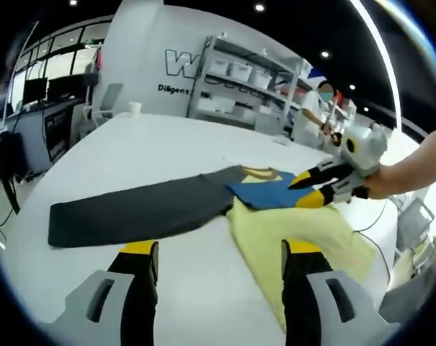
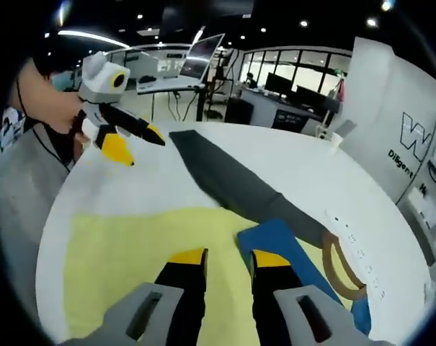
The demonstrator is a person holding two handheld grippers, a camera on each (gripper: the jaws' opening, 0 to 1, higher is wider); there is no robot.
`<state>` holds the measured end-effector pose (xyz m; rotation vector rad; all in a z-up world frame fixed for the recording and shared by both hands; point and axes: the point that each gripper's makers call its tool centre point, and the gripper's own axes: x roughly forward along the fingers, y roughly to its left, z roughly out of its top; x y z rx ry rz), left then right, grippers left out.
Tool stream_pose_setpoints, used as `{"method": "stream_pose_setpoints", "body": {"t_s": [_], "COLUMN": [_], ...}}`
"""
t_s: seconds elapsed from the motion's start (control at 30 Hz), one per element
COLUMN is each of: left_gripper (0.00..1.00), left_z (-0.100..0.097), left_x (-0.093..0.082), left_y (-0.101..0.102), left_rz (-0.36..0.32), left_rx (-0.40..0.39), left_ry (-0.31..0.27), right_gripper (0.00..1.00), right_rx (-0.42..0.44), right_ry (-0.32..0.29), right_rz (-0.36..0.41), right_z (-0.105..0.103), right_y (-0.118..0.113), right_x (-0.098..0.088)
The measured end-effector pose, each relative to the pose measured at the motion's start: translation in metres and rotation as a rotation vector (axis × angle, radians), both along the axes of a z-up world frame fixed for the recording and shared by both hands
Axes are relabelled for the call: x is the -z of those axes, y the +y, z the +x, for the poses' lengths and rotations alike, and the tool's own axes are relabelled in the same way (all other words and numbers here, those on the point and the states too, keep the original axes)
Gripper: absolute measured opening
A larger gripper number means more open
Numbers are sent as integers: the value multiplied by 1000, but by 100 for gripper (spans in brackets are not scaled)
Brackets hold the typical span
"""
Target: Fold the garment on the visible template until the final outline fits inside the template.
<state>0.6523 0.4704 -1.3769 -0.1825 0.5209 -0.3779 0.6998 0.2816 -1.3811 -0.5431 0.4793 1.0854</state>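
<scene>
From the left gripper view I see one garment (image 1: pixel 167 205), dark grey with a blue collar end, stretched across the white bench (image 1: pixel 153 144) and partly over one yellow template (image 1: pixel 304 249), I judge so it can be folded within that outline. My left tongs (image 1: pixel 219 258) hang open and empty above the bench. My right tongs (image 1: pixel 313 189) sit at the blue end; whether they pinch it, I cannot tell

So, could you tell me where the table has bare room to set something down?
Bare white table lies beyond the dark garment, toward the shelves. It is crowded around the yellow template, where the right gripper meets the blue fold.
</scene>
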Motion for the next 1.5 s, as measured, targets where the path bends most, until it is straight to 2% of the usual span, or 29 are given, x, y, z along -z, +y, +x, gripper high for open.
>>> {"method": "stream_pose_setpoints", "body": {"t_s": [0.17, 0.33, 0.57, 0.87, 1.23, 1.5], "left_gripper": [68, 63, 57, 46, 38, 22], "left_z": [9, 12, 17, 11, 19, 18], "left_x": [5, 17, 24, 36, 51, 48], "left_y": [29, 58, 99, 142, 167, 164], "left_rz": [8, -7, -13, -54, -94, -94], "left_rx": [-60, -134, -239, -402, -497, -563], "left_ry": [11, 52, 76, 136, 180, 184], "right_gripper": [25, 28, 28, 28, 26, 24], "right_rx": [28, 45, 89, 141, 192, 239], "right_ry": [16, 10, -6, -38, -78, -104], "right_rz": [47, 71, 80, 93, 82, 83], "right_z": [-5, -12, -15, -20, -27, -32], "right_y": [-13, -27, -53, -83, -116, -136], "right_x": [-4, -10, -15, -29, -42, -51]}}
